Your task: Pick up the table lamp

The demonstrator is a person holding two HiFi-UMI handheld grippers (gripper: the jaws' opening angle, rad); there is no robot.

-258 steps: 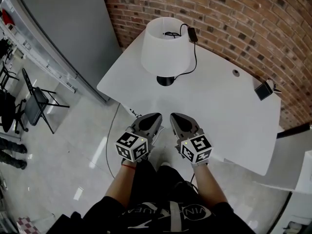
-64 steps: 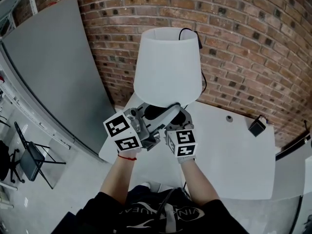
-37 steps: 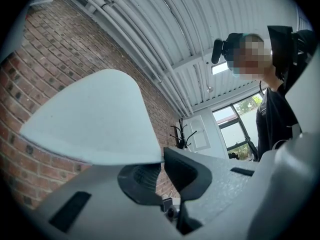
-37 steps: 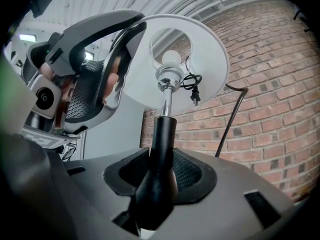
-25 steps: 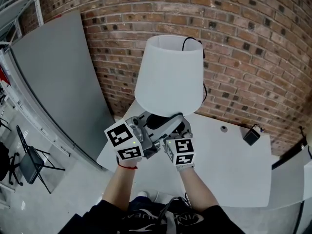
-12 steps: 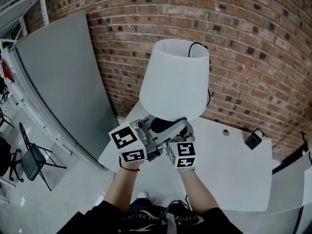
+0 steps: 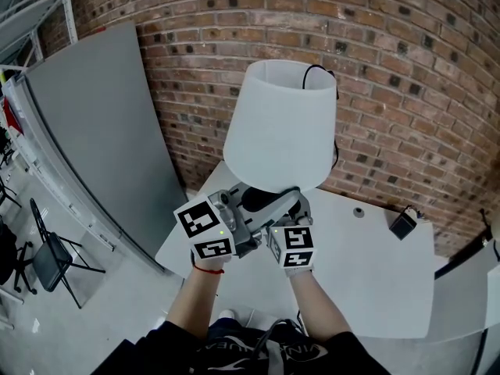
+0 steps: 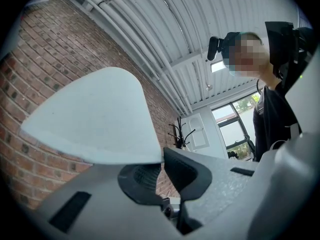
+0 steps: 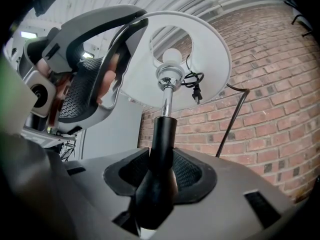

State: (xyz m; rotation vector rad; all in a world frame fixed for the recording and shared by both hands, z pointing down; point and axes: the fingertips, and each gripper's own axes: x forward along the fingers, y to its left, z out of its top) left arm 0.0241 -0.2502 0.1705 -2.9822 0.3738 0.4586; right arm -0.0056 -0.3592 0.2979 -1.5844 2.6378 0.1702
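We hold the table lamp (image 7: pixel 281 127) up over the tabletop's (image 7: pixel 375 272) far left corner. The right gripper (image 9: pixel 160 176) is clamped on its black stem (image 9: pixel 163 134), while the left gripper (image 8: pixel 163 176) is closed on nothing just under the shade. One grip low on a top-heavy lamp could let it tip, and the trailing cord (image 9: pixel 232 121) might snag. Only the right gripper view shows that clamp and the bulb (image 9: pixel 171 56); the head view hides both.
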